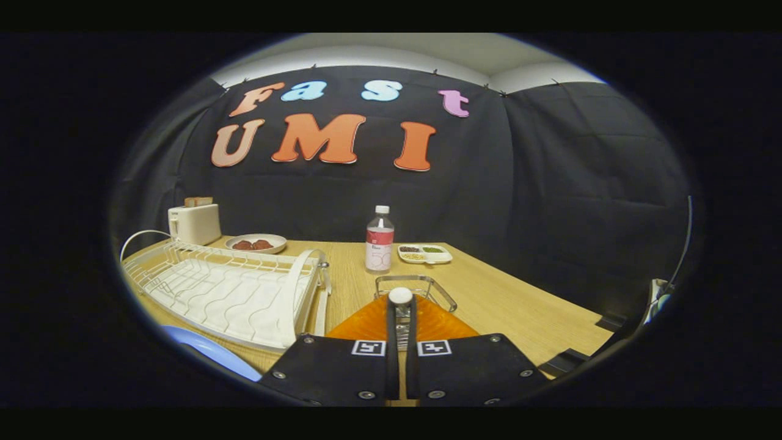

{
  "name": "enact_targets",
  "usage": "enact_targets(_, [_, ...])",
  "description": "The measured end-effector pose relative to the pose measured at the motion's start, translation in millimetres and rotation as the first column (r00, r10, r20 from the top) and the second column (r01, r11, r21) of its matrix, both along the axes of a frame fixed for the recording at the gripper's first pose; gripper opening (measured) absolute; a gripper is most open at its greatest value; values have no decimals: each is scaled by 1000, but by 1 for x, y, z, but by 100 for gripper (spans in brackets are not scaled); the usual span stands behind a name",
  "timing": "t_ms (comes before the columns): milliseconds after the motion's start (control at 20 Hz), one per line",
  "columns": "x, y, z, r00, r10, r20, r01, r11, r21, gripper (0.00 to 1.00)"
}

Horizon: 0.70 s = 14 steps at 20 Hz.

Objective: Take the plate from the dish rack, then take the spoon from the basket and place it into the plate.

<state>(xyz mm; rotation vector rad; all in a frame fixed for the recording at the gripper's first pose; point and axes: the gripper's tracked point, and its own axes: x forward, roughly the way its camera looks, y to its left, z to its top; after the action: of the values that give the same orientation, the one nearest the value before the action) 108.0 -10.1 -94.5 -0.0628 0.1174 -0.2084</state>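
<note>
Gripper fingers stand nearly closed, pinching the metal handle of a spoon whose white rounded end pokes up at their tips; the rest of the spoon is hidden between them. Directly beneath lies an orange plate, mostly covered by the fingers, with a wire basket just beyond it at twelve o'clock.

At eight o'clock a blue object is cut off and cannot be identified. At ten o'clock sits the white dish rack, and past it at eleven o'clock a white toaster with bread in its slots, then a shallow dish holding dark reddish pieces too small to name. At twelve o'clock, beyond the basket, stands a clear bottle with a white cap and a red label too blurred to read. Just beside it at one o'clock is a divided tray with small dark and green fillings. All rest on a wooden table.
</note>
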Motion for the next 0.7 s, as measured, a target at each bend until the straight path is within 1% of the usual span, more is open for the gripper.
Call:
enact_targets(200, [-10,-2,23,999,5,48,-6,1000,5,4])
enact_targets(350, [-26,1,43,996,24,86,-26,999,25,4])
enact_targets(550, [-60,11,65,990,64,126,-68,997,27,4])
enact_targets(700, [-88,20,72,986,89,140,-93,995,24,4])
